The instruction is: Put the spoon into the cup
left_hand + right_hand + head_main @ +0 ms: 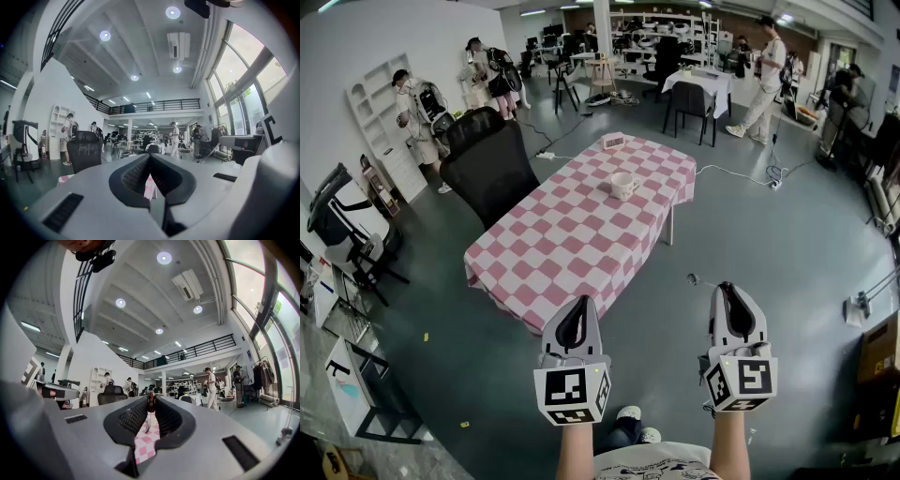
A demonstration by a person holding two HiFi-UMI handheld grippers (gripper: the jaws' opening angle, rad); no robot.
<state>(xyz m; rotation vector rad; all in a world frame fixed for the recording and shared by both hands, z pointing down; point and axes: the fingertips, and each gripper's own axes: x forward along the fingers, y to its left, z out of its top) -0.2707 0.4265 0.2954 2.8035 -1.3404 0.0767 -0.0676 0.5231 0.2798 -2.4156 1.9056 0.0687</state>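
nearest us, the left gripper [580,303] and the right gripper [727,287] are held out level above the grey floor, short of the near corner of the table [534,281]. the left gripper's jaws are pressed together with nothing between them; only a sliver of checked cloth shows through the gap behind their tips. the right gripper pinches the spoon [151,404] by its dark handle at the very tips of its jaws, and the bowl hangs down in front of them. the white cup [623,185] stands upright on the pink checked cloth near the table's right edge, toward the far end and well apart from the spoon. a small box [613,142] sits by the far corner, and a black chair [492,169] stands at the left edge. we judge the pick-up done. what is left is to carry the spoon across to the cup, lower it in and let go. no spoon shows in the cup yet.
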